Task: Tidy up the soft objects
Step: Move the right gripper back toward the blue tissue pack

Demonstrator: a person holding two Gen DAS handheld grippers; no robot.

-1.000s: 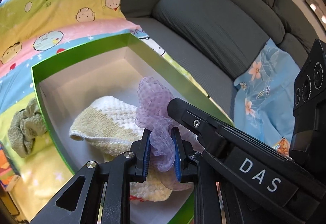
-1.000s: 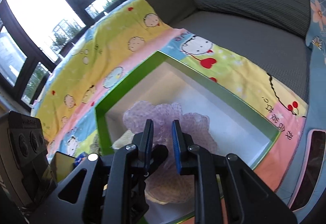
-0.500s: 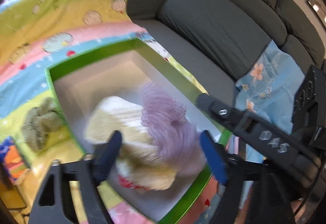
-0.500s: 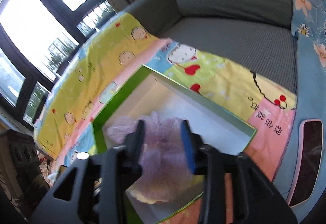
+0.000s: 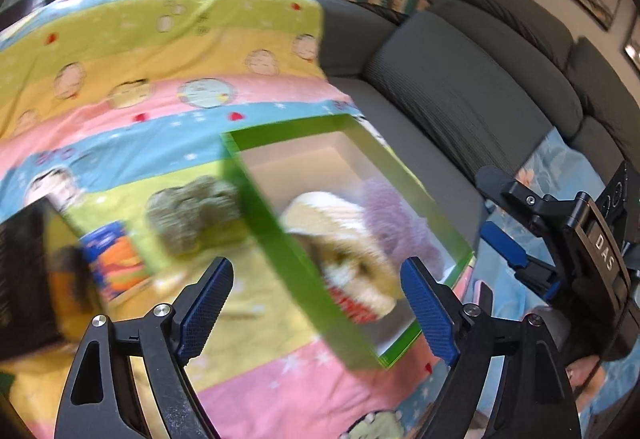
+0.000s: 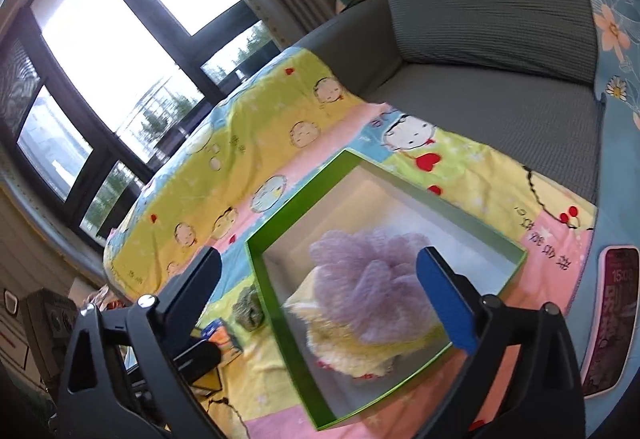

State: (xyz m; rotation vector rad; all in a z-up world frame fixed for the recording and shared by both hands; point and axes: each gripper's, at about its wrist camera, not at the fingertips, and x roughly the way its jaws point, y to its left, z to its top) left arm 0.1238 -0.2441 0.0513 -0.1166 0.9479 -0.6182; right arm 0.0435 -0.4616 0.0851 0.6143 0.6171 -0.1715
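Our left gripper (image 5: 316,295) and right gripper (image 6: 328,295) are both opening wide, with nothing pinched between the pads. We see the purple pouf (image 6: 372,287) lying in the green box (image 6: 288,319), on the cream knit (image 5: 344,235); the olive cloth (image 5: 192,215) sits just outside.
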